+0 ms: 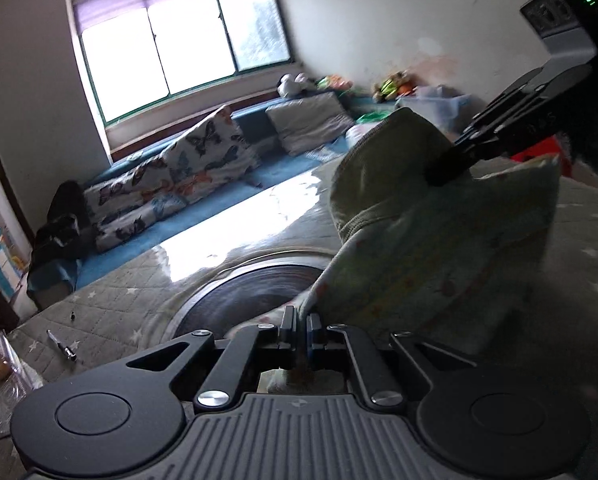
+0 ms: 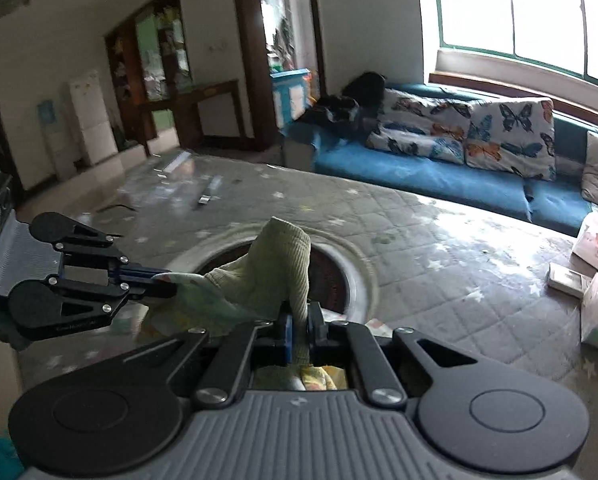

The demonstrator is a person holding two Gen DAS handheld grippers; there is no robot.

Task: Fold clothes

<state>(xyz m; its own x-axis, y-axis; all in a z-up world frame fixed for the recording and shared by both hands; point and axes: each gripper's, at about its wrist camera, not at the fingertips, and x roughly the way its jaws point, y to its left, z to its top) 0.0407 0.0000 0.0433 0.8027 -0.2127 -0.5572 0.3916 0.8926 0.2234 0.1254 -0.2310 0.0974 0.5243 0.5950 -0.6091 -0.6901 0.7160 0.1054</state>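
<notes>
Left gripper, jaws pressed together on a thin edge of the small garment; right gripper, jaws likewise clamped on the ribbed green cuff of the same garment. Seen from the left wrist view, right gripper entering from the upper right, pinching the cloth at its upper fold. Seen from the right wrist view, left gripper entering from the left, gripping the pale printed part. Garment stretched between both tools, lifted off the quilted grey cover with white stars, above a round dark recess ringed in pale metal. Behind, blue sofa along the window, carrying butterfly-print cushions and a plain grey cushion. At the right edge of the quilted surface, pale boxes and packets. Near the left edge, a pen lying flat, a small dark screw-like item just beyond it.
</notes>
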